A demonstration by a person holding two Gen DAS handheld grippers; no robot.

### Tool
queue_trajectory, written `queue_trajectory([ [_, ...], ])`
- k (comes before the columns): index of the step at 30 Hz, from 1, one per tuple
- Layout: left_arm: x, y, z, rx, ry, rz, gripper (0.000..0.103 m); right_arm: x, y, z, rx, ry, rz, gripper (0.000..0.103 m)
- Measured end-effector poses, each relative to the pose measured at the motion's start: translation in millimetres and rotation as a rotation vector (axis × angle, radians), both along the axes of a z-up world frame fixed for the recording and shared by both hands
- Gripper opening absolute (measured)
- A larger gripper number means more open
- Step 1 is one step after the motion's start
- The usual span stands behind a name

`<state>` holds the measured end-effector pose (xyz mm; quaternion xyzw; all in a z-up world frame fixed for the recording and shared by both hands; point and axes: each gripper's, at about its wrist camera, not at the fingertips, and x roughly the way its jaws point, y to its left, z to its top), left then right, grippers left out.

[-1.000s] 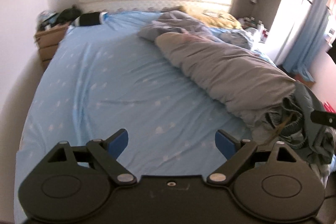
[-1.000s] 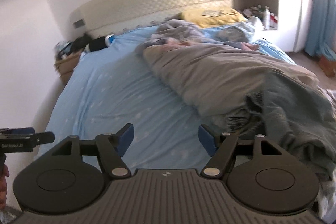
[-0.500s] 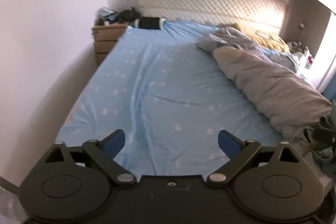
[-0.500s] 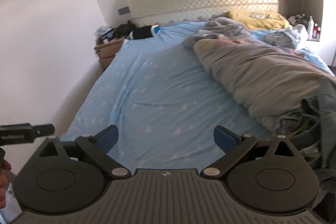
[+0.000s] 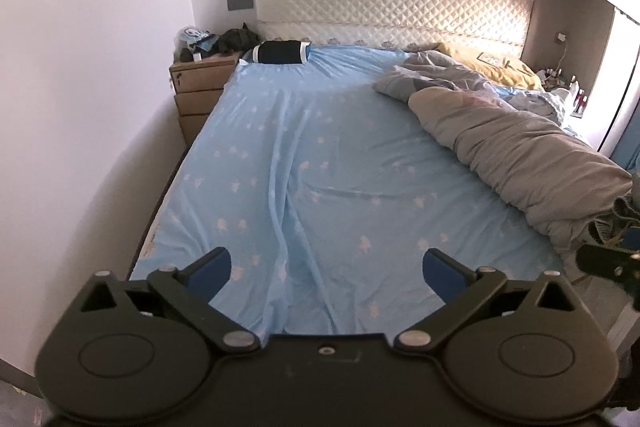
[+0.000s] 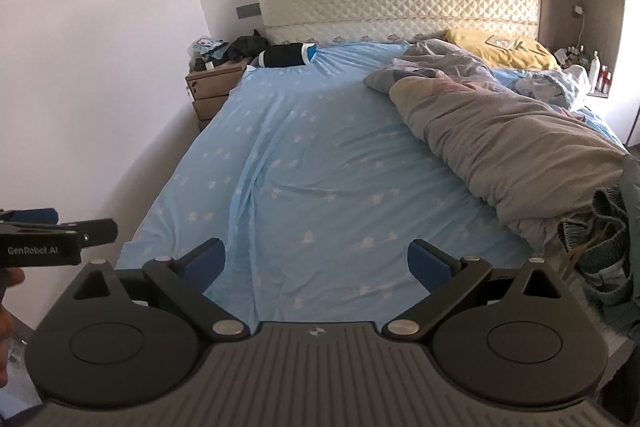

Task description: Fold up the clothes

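A: Right, entry for both wrist views. Left claw: fingers spread wide, nothing between them, held above the foot of the bed. Right claw: same, spread wide and holding nothing, also above the foot end.

B: Where are the clothes?

A: Bunched in a heap at the bed's right foot corner, partly cut off by the frame edge. Grey-green clothes in the right view, with a ribbed band showing; only a sliver of the clothes shows in the left view. Neither claw touches them; the right claw is the nearer one.

B: What borders the heap?

A: Grey duvet, rumpled, running along the bed's right side from the pillow end down to the clothes; whether it lies over them, cannot tell. Blue star-print sheet bare on the left half, with long creases.

B: Anything else?

A: Yellow pillow at the headboard, a black roll at the head's left corner, a wooden nightstand with clutter on top beside the bed.
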<state>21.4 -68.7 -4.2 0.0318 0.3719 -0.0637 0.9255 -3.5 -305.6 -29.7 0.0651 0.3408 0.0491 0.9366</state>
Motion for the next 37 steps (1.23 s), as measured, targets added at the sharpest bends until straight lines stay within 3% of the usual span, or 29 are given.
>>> queue_trajectory([
  [10, -8.9, 32.1, -4.1, -0.028, 0.015, 0.022, 0.103, -4.3, 32.4, -0.9, -0.005, 0.036, -0.025, 0.100],
  [37, -8.0, 30.0, -9.3, -0.023, 0.027, -0.002, 0.103, -8.0, 43.7, -4.2, -0.039, 0.049, -0.056, 0.100],
])
